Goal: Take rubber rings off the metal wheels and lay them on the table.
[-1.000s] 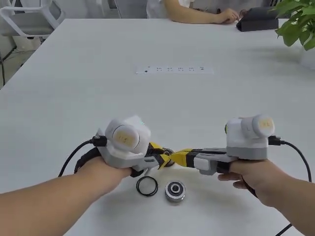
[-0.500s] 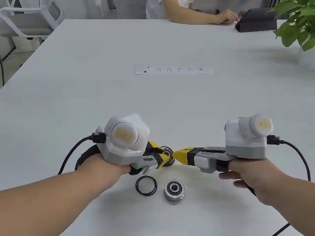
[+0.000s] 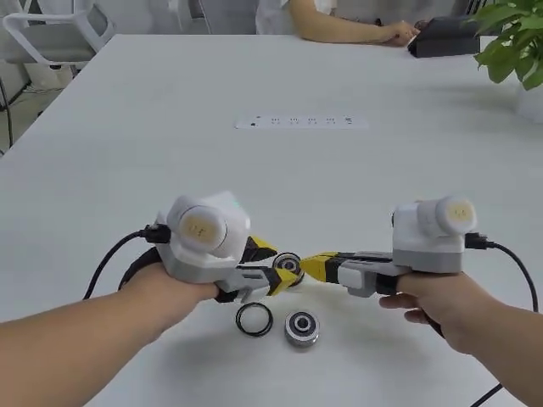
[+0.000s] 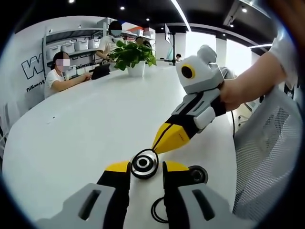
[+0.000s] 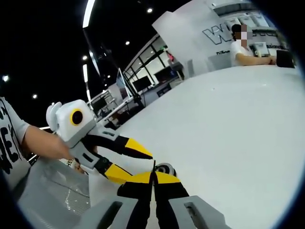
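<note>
Rubber ring still on: your left tongs pinch the metal wheel, right tongs pressed together at its rim; peel outward.

The grey left gripper, with yellow-tipped jaws, sits in the left hand and points to the person's right. Its jaws are closed on a small round metal wheel, one jaw on each side. The matching right gripper, held in the right hand, points to the left, its jaws pressed together with the tips at the wheel's rim. The bare left forearm and right forearm reach in from the lower corners of the head view.
</note>
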Tool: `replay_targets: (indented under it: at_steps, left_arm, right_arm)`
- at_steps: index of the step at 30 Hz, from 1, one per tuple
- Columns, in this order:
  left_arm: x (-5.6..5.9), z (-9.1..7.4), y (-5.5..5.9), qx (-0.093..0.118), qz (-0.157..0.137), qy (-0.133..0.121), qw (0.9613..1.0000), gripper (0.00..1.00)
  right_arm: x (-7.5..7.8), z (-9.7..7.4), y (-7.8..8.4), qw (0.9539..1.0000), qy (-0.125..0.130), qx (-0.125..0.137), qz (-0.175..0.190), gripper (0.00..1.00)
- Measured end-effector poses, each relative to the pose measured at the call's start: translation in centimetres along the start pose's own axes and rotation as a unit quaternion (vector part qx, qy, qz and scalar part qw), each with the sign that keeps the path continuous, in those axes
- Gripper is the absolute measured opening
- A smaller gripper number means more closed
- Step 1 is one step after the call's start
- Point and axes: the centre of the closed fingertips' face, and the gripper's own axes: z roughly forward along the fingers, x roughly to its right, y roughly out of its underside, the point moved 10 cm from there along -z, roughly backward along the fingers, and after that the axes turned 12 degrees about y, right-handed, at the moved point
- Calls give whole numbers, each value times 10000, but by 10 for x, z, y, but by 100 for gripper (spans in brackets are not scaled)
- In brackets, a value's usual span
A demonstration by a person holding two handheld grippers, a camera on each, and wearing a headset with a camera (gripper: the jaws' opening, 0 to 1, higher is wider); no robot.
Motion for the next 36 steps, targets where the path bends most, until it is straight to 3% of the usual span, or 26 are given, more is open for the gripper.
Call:
replay_targets:
  at_steps: [20, 36]
  left_arm:
    - [15, -41, -5, 388, -54, 166, 9991, 44]
    - [26, -70, 7, 539, -168, 204, 9982, 54]
  right_arm:
    - [-14, -9, -6, 9997, -214, 78, 38, 0]
    - [-24, -10, -4, 9986, -508, -32, 122, 0]
